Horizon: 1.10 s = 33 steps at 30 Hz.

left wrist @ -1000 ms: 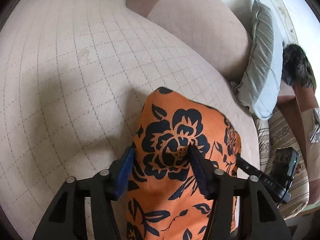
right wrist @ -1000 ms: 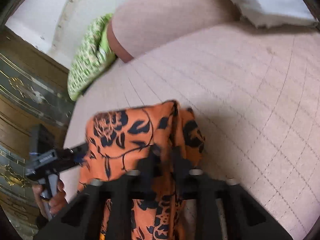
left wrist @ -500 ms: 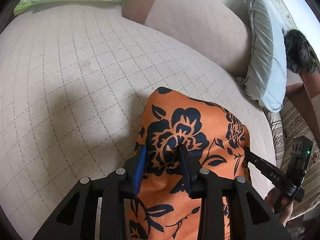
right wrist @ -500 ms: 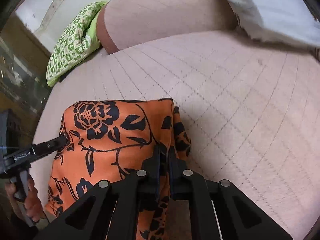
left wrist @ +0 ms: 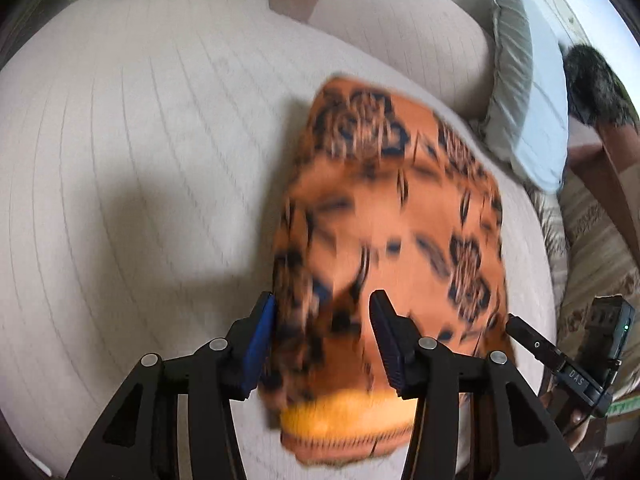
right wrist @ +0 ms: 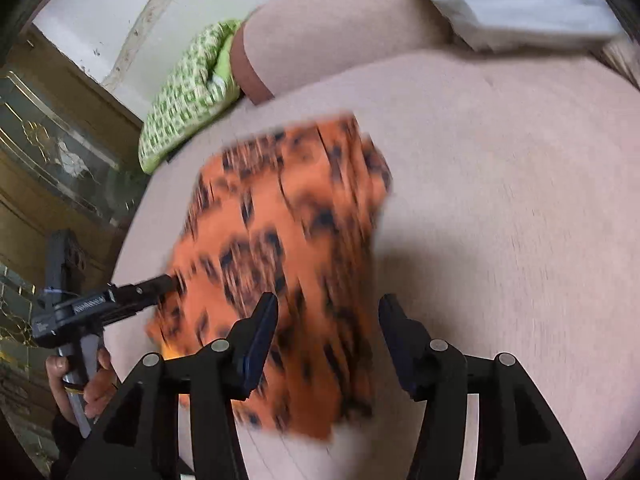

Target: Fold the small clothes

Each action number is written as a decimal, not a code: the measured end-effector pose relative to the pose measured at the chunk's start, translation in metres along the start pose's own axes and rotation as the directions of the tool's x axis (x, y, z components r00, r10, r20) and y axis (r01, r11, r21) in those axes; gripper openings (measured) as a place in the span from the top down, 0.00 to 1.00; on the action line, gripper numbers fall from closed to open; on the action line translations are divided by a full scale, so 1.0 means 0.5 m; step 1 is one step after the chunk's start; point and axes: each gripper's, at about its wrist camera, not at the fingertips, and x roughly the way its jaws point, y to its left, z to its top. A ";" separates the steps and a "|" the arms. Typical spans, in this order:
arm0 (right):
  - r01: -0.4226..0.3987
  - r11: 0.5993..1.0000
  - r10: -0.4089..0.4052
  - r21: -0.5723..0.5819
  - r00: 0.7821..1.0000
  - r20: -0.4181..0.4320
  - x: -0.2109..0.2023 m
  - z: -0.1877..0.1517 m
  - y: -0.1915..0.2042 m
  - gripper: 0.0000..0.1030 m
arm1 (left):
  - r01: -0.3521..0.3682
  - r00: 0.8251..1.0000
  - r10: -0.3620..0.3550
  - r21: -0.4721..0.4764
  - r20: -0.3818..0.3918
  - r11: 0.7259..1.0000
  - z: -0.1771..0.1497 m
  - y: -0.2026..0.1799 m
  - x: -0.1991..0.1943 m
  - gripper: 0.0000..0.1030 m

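An orange garment with a black flower print (left wrist: 392, 216) lies folded on the beige quilted cushion (left wrist: 140, 152), blurred by motion. My left gripper (left wrist: 322, 332) is open, its fingers standing either side of the garment's near edge without pinching it. In the right wrist view the same garment (right wrist: 280, 248) lies ahead and to the left. My right gripper (right wrist: 328, 336) is open above the garment's near right edge. The other gripper (right wrist: 104, 308) shows at the left, touching the cloth's left edge.
A green patterned pillow (right wrist: 188, 92) lies at the far left of the cushion and a grey-white pillow (left wrist: 524, 96) at the right. A beige backrest (left wrist: 392, 32) stands behind. A wooden cabinet with glass (right wrist: 48, 168) stands beyond the left edge.
Both grippers were shut on the garment and have opened, letting it go. Both have pulled back and up, and the garment now lies farther ahead on the cushion.
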 end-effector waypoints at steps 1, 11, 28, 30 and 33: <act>-0.008 1.000 0.008 -0.004 1.000 -0.005 -0.002 -0.011 0.001 0.57 | -0.014 1.000 0.014 0.016 0.005 1.000 -0.018 -0.004 0.002 0.64; 0.276 0.948 -0.270 -0.161 0.961 0.060 0.032 -0.068 0.063 0.90 | -0.231 0.969 0.207 0.187 0.136 0.955 -0.110 -0.057 0.028 0.78; 0.309 0.942 -0.263 -0.128 0.921 0.287 -0.183 -0.262 0.163 0.37 | -0.250 0.891 0.138 0.214 0.432 0.944 -0.382 -0.150 -0.201 0.46; 0.297 0.947 -0.250 -0.123 0.921 0.298 -0.213 -0.287 0.179 0.34 | -0.226 0.893 0.120 0.201 0.435 0.953 -0.418 -0.149 -0.229 0.43; 0.317 0.939 -0.263 -0.134 0.911 0.318 -0.246 -0.316 0.201 0.32 | -0.228 0.901 0.137 0.180 0.412 0.957 -0.468 -0.143 -0.262 0.42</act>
